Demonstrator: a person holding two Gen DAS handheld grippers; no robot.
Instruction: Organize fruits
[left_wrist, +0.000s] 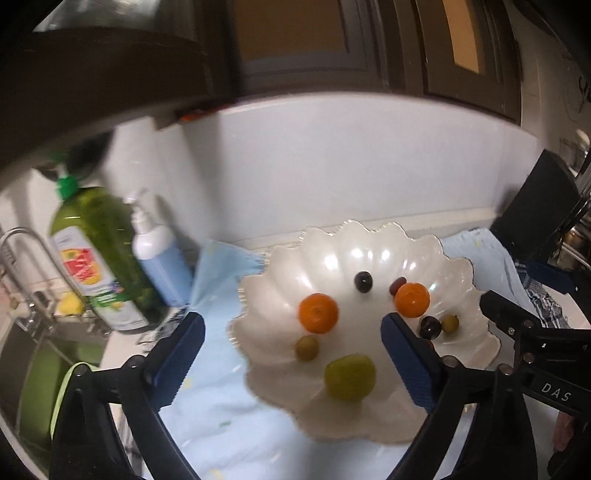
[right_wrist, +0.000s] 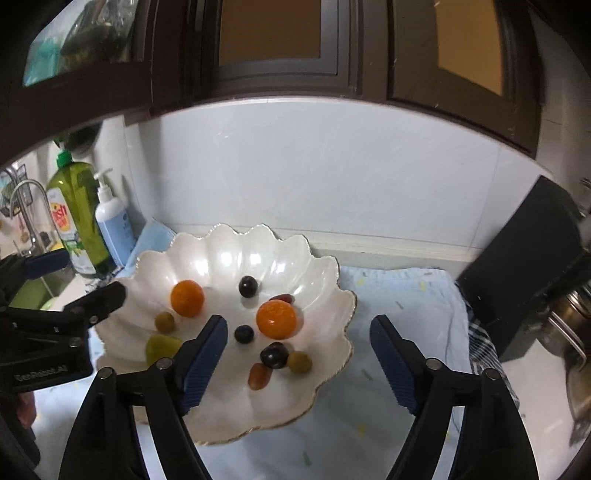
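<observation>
A white scalloped bowl (left_wrist: 369, 240) (right_wrist: 221, 251) sits on a light blue cloth (left_wrist: 221, 406) (right_wrist: 406, 295). It holds two oranges (left_wrist: 318, 313) (right_wrist: 276, 319), several dark grapes (left_wrist: 363, 281) (right_wrist: 248, 286), green grapes (left_wrist: 349, 376) (right_wrist: 299, 362) and a reddish grape (right_wrist: 259, 376). My left gripper (left_wrist: 291, 362) is open and empty above the bowl's near left part. My right gripper (right_wrist: 297, 365) is open and empty above the bowl's near right rim. Each gripper shows at the edge of the other's view.
A green dish-soap bottle (left_wrist: 96, 258) (right_wrist: 79, 225) and a white-and-blue pump bottle (left_wrist: 157, 254) (right_wrist: 112, 225) stand left of the bowl beside a sink with a tap (left_wrist: 22, 251). A black box (right_wrist: 528, 280) and metal pots (right_wrist: 569, 325) stand at the right. A white wall is behind.
</observation>
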